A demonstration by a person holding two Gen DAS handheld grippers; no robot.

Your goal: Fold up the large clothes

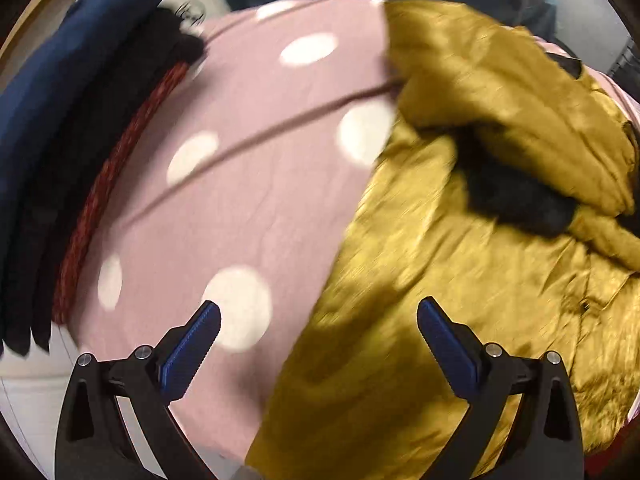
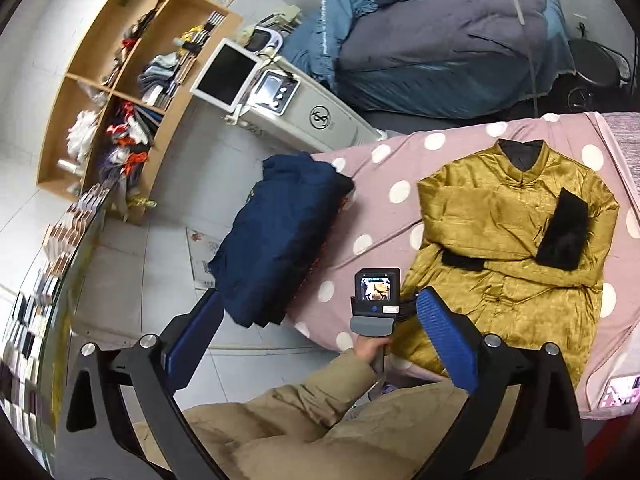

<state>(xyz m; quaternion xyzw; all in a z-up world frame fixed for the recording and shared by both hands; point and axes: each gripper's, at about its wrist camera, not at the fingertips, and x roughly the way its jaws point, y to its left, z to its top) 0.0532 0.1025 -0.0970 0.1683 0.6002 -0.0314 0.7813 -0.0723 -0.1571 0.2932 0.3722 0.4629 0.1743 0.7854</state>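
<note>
Both tools gape over a half-folded coat

The mustard coat lies flat on the dotted pink bed, collar far, hem near, both black-cuffed sleeves crossed over its chest. The left tool hovers wide open and empty just above the coat's near left hem edge, so it looks the nearer one for lifting the hem toward the collar. The right tool hangs well apart and higher, also wide open, gripping nothing. A folded navy stack sits left.

Wood shelf unit w/ clutter, white monitor, grey-blue covered heap behind.
</note>
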